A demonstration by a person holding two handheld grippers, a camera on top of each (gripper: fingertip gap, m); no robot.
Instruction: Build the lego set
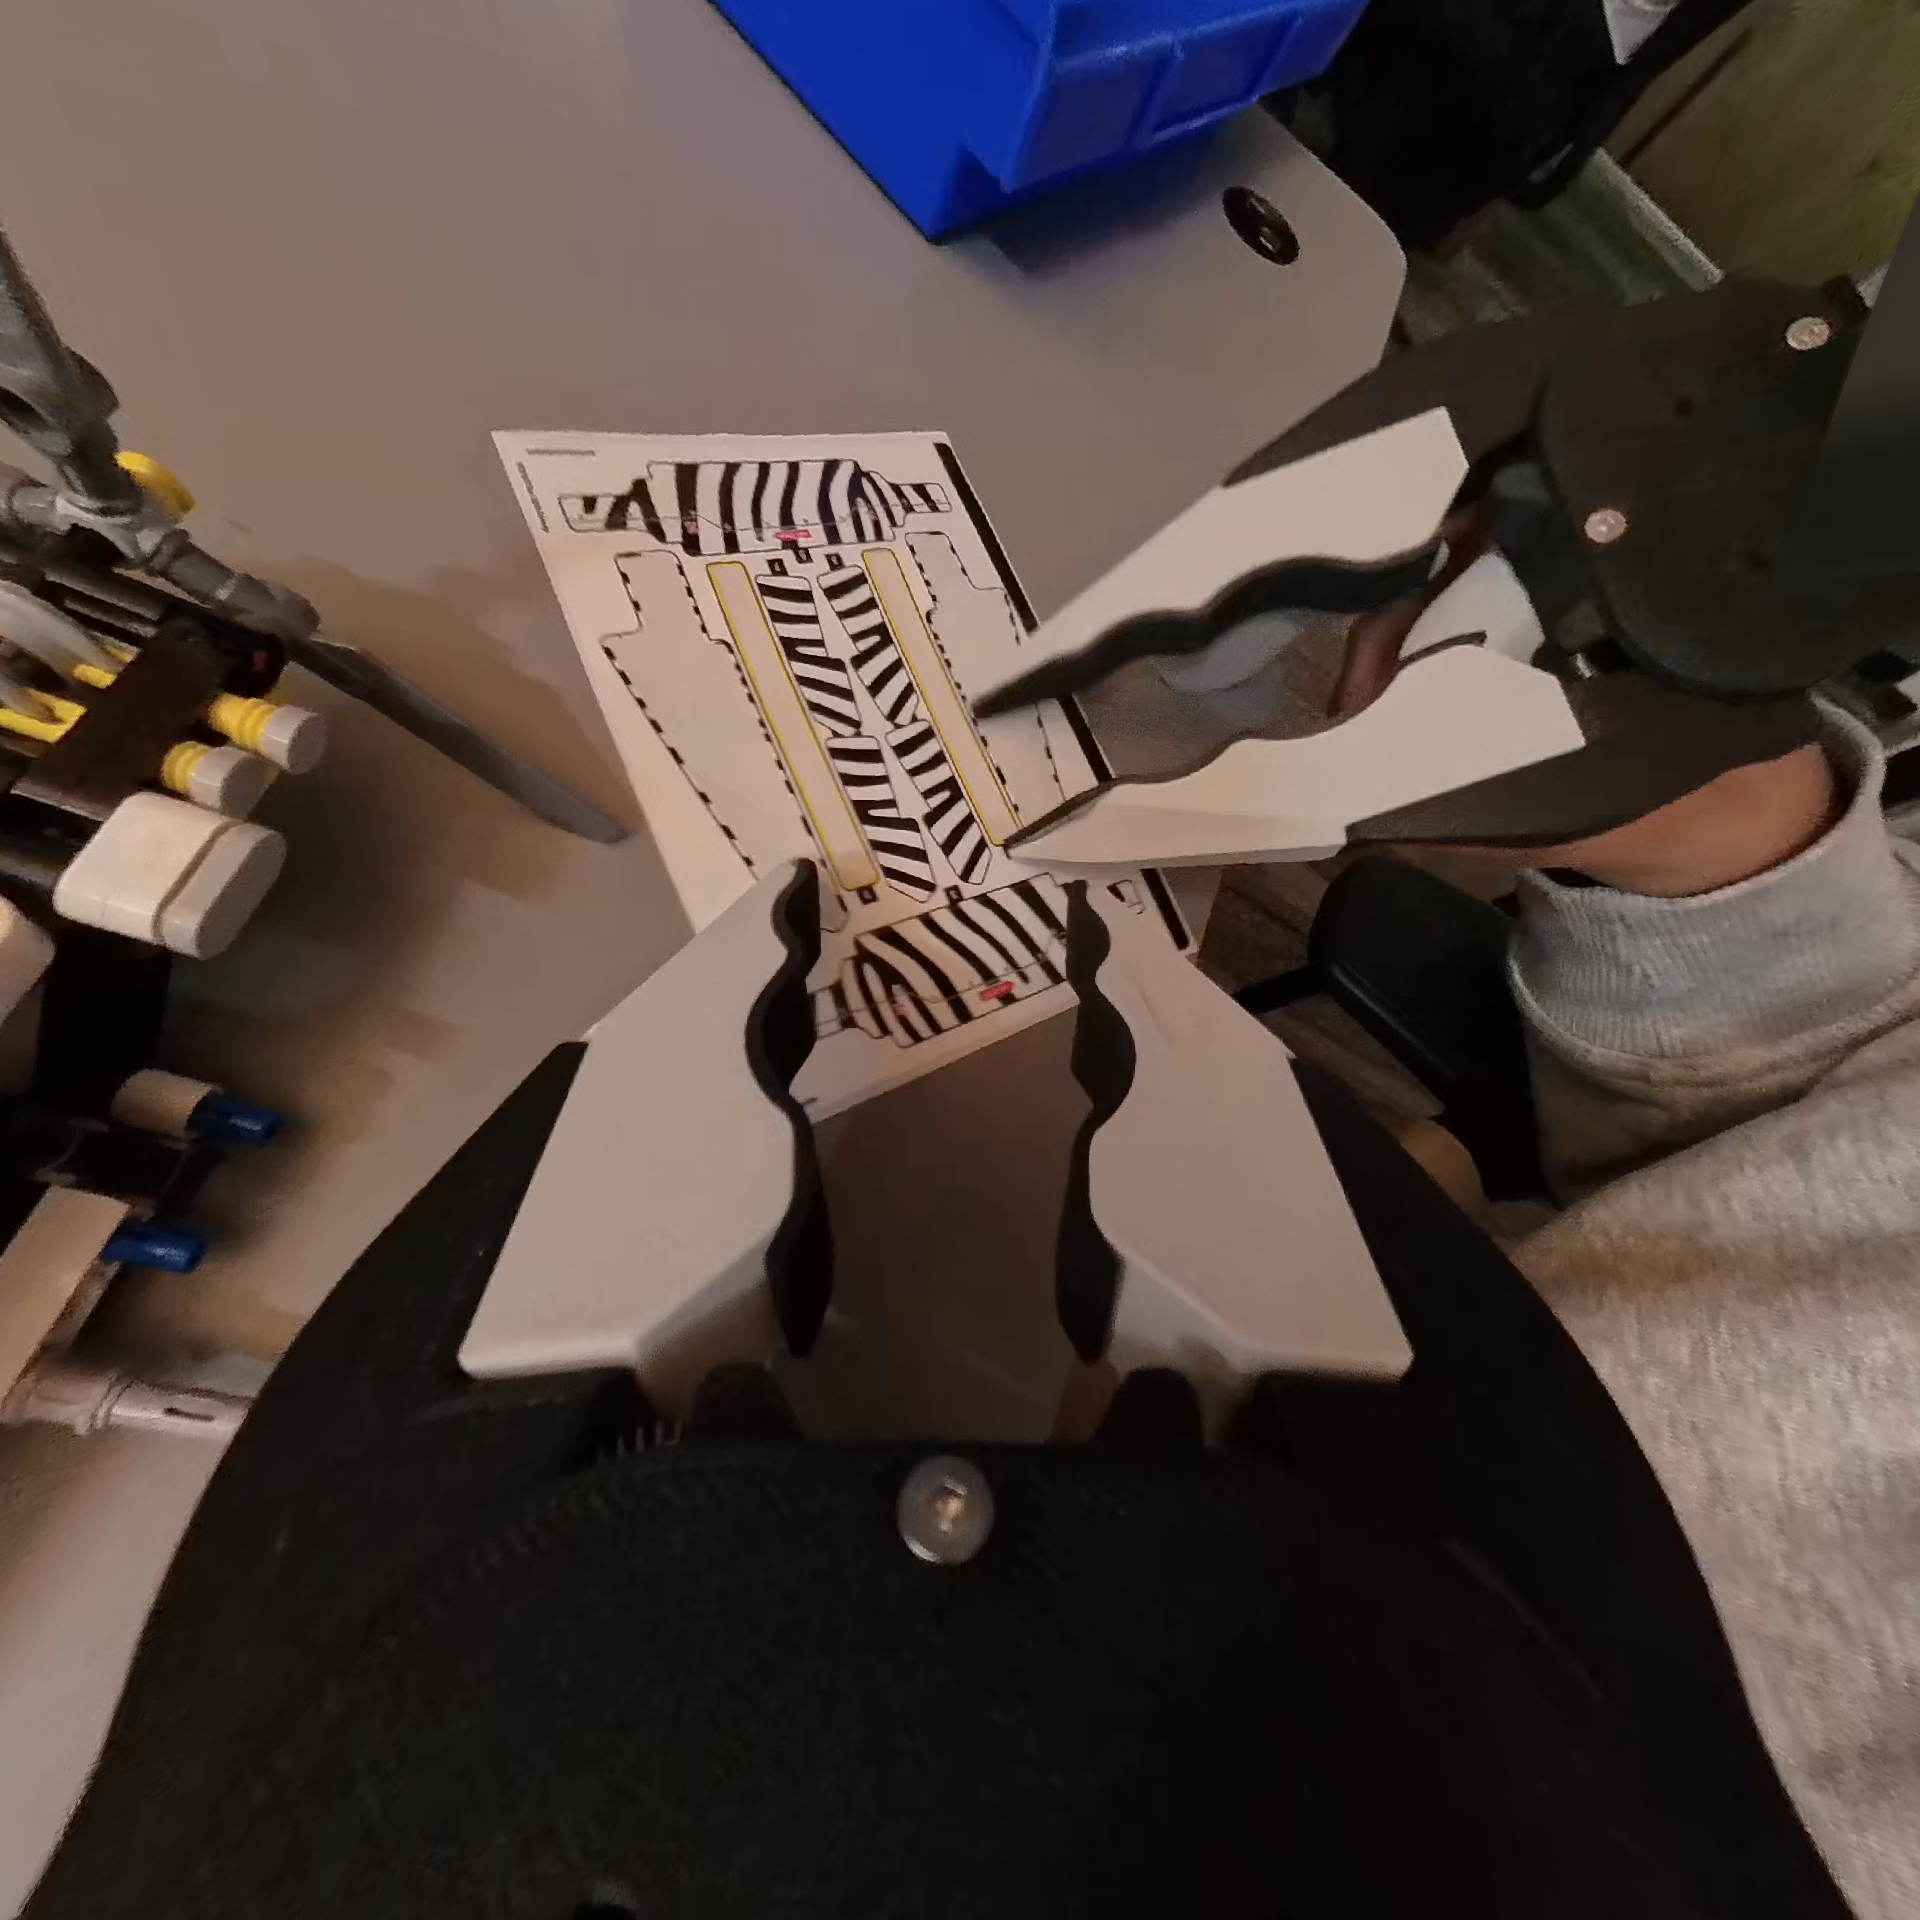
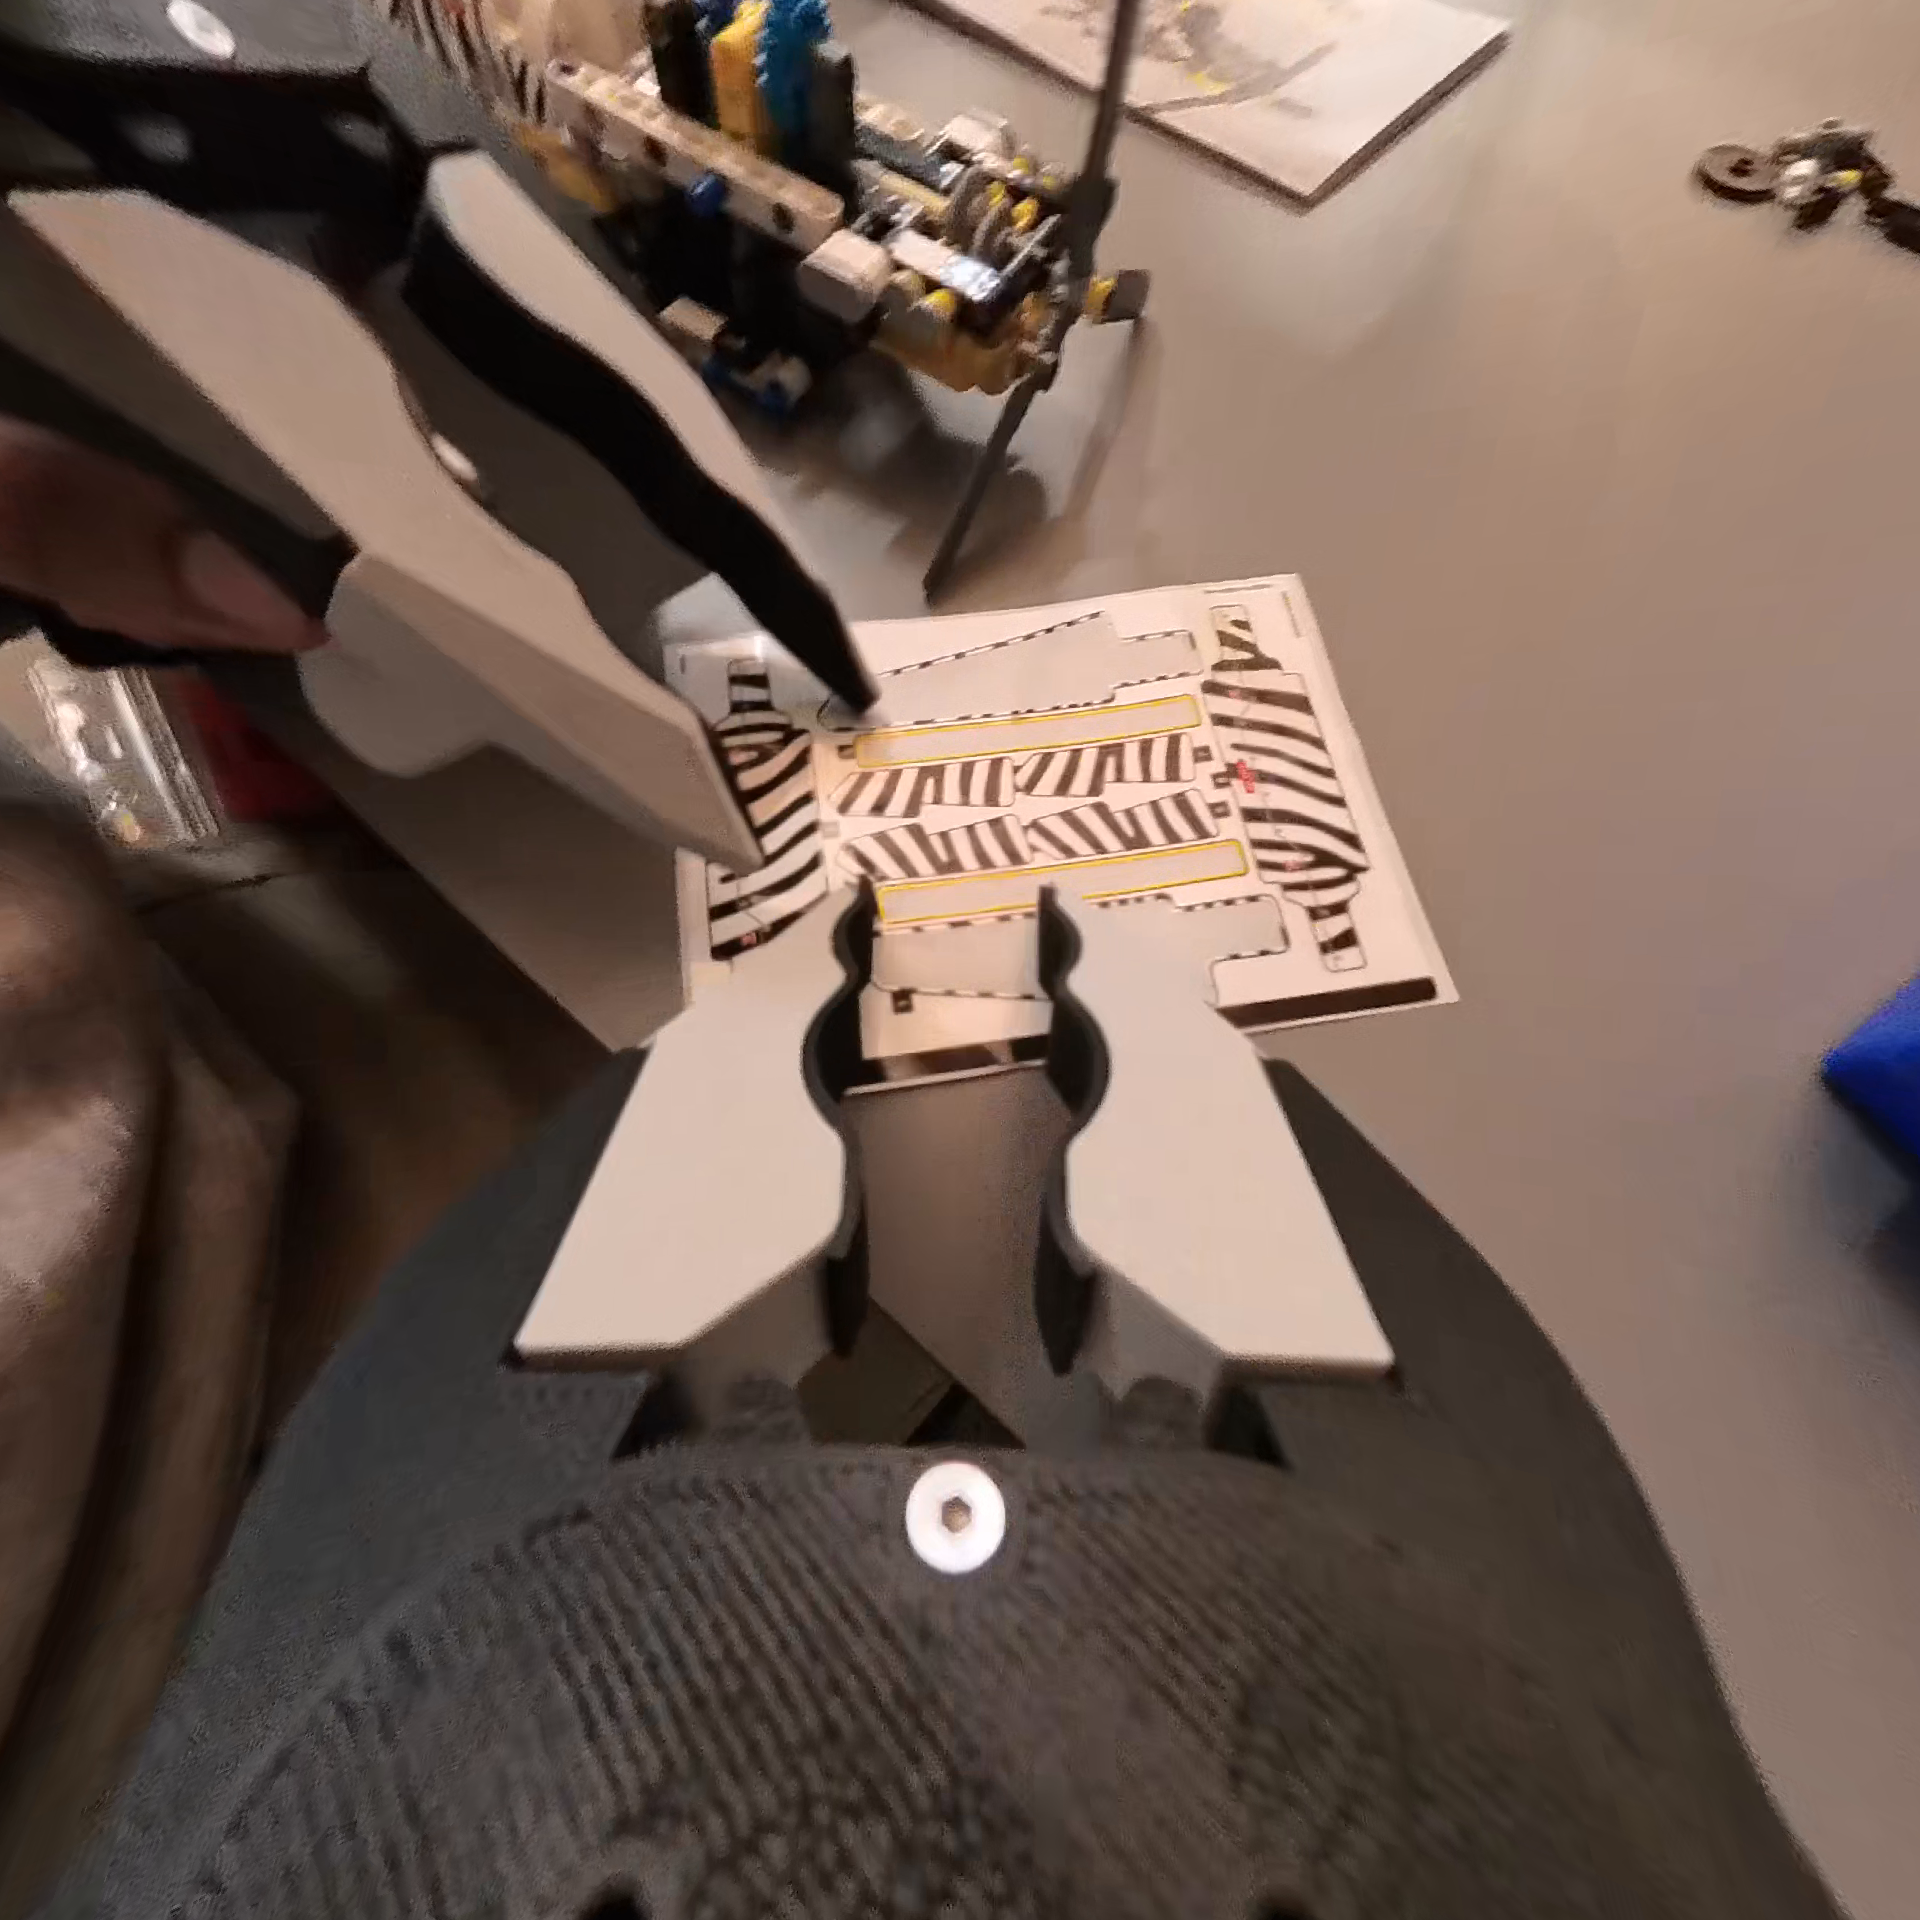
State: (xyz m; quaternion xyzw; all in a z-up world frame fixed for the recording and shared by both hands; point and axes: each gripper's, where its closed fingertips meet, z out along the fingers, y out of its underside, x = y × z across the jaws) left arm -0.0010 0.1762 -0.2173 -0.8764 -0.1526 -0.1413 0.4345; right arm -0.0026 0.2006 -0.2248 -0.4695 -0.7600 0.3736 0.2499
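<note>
**Both grippers over the sticker sheet, fingers spread**

While both sets of fingers stand apart, neither pinches anything that can be made out. Left gripper (image 1: 940, 904): fingers spread wide, tips over the near edge of the sticker sheet (image 1: 800, 665); contact with the paper cannot be judged. Right gripper (image 2: 956, 904): fingers likewise spread, tips over the sheet's (image 2: 1091, 810) edge on its own side. In the left wrist view the right gripper (image 1: 997, 769) comes in from the right, its two tips apart, over the sheet's right margin.

Sticker sheet: white, printed with black zebra-stripe shapes, two long yellow-outlined strips and dashed outlines. Lies flat on the grey desk (image 1: 364, 260), close to its front edge, between the two grippers.

Partly built lego model (image 2: 831, 208): beyond the sheet in the right wrist view, well apart from it; white, yellow, blue and black parts, with a long dark grey rod (image 2: 1039, 343) slanting down to the desk near the sheet's far corner. Same model (image 1: 156, 748) at the left edge of the left wrist view.

Blue bin (image 1: 1039, 94) at the far side of the desk. Instruction booklet (image 2: 1299, 94) lying flat behind the model. Small cluster of loose dark parts (image 2: 1808, 187) at far right. Grey sleeve (image 1: 1714, 1091) behind the right gripper.
</note>
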